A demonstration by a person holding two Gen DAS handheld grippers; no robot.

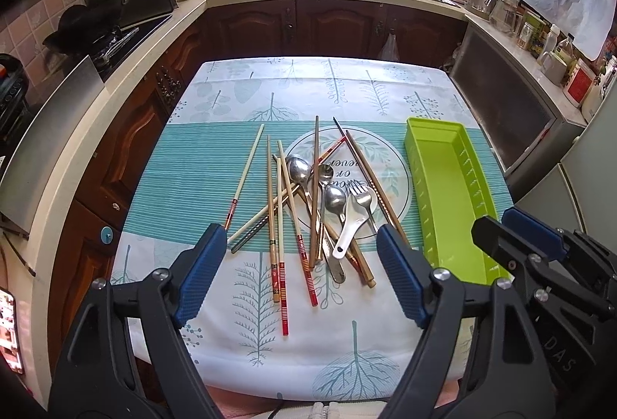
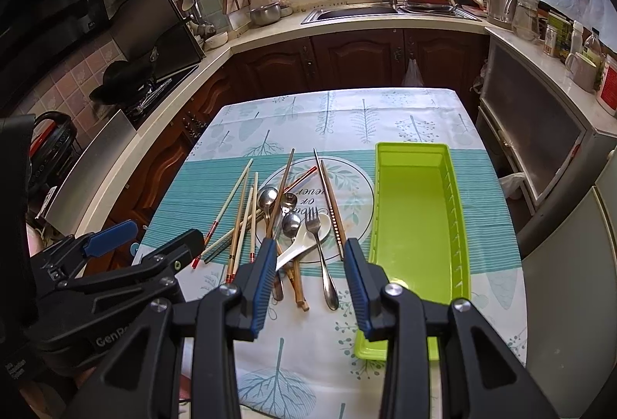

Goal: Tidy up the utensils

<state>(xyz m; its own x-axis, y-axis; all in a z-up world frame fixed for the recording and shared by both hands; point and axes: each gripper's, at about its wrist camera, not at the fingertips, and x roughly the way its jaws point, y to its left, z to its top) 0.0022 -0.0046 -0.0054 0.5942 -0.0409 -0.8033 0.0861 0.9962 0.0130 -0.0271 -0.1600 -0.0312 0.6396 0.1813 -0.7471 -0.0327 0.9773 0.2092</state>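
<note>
Utensils (image 1: pixel 308 203) jumbled beside ribbed tray (image 1: pixel 447 195).

My two claws: black frames, blue pads.

On my left claw (image 1: pixel 300 245) I see matte black arms with triangular cut-outs, silver round screws at the joints and ribbed blue finger pads (image 1: pixel 202 268). My right claw (image 2: pixel 310 265) looks the same, with ribbed blue pads (image 2: pixel 266 280); beside it, the left claw's body carries white "GenR" lettering.

Green tray (image 2: pixel 416 226): near end hidden behind right tool (image 2: pixel 310 251) at 5 o'clock. Chopsticks (image 1: pixel 279 226): lower layers of the pile overlapped. Worktop (image 1: pixel 216 164): near edge cut off at 6 o'clock.
</note>
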